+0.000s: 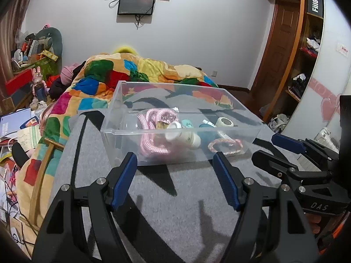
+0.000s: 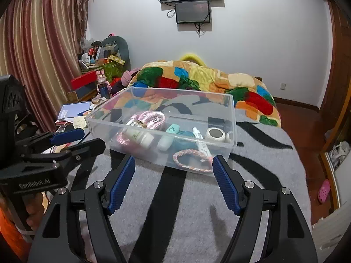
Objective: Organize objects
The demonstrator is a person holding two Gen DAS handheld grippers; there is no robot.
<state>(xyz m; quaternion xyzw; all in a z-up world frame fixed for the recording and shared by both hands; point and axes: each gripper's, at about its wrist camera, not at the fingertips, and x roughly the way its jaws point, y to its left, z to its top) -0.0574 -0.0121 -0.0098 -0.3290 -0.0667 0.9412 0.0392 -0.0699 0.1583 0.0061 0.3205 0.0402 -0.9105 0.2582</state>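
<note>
I have both grippers hovering near the clear plastic bin point(image 1: 182, 131) on the grey blanket point(image 1: 175, 197), left gripper point(image 1: 175, 162) and right gripper point(image 2: 173, 164) each spread apart and empty. The pink cord point(image 2: 149, 118), bottles, tape roll point(image 2: 216, 134) and braided bracelet point(image 2: 190, 160) all lie inside already. I'd reach over the near wall, not push it.

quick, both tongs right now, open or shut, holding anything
left tongs: open, holding nothing
right tongs: open, holding nothing
</note>
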